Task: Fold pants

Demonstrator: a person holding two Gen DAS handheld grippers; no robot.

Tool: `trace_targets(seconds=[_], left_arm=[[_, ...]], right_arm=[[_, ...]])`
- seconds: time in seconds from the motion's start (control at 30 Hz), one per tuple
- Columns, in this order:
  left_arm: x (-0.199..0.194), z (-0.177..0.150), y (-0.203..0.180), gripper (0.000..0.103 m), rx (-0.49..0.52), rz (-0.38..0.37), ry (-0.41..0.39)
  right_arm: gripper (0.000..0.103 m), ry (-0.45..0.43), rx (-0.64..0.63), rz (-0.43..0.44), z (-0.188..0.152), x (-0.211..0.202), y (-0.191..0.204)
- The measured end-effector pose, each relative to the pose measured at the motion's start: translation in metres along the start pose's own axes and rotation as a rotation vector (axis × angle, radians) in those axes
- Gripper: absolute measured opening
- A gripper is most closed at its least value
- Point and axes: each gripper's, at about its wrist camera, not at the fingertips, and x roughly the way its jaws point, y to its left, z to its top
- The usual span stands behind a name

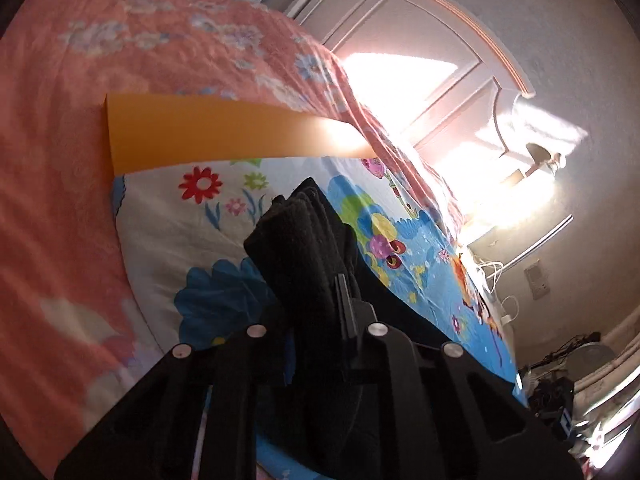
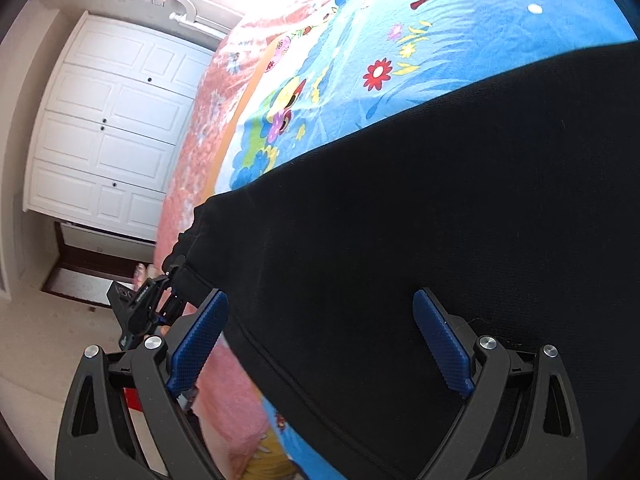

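Observation:
Black pants (image 2: 400,220) lie spread over the flowered sheet (image 2: 440,28) on the bed. My right gripper (image 2: 320,300) is open just above them, its blue pads (image 2: 200,340) wide apart and one pad off the pants' edge. My left gripper (image 1: 316,304) is shut on a bunched fold of the pants (image 1: 296,240), which rises from between its fingers. In the right wrist view the left gripper (image 2: 174,276) holds the corner of the pants at the bed's side edge.
A pink flowered blanket (image 1: 120,48) and an orange strip (image 1: 200,132) lie beyond the sheet. The white headboard (image 1: 420,40) stands in bright sunlight. A bedside stand with cables (image 1: 492,272) is at the right. White wardrobe doors (image 2: 108,128) face the bed across open floor.

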Motion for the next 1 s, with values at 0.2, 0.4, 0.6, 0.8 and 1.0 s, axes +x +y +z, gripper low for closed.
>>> trace_targets(seconds=[0.2, 0.4, 0.6, 0.8, 1.0], left_arm=[[-0.011, -0.107, -0.235, 0.015, 0.908, 0.187, -0.170], [0.021, -0.244, -0.298, 0.012, 1.364, 0.224, -0.190], [0.020, -0.255, -0.313, 0.012, 1.419, 0.293, -0.267], [0.021, -0.296, -0.333, 0.012, 1.543, 0.236, -0.291], [0.028, -0.331, -0.346, 0.012, 1.628, 0.200, -0.404]], right_arm=[[0.091, 0.053, 0.095, 0.433, 0.010, -0.022, 0.004], [0.099, 0.058, 0.129, 0.447, 0.018, -0.026, -0.012], [0.099, 0.040, 0.101, 0.226, 0.028, -0.046, -0.029], [0.073, 0.064, -0.021, 0.152, 0.040, -0.051, -0.018], [0.019, -0.070, -0.182, -0.074, 0.021, -0.103, -0.020]])
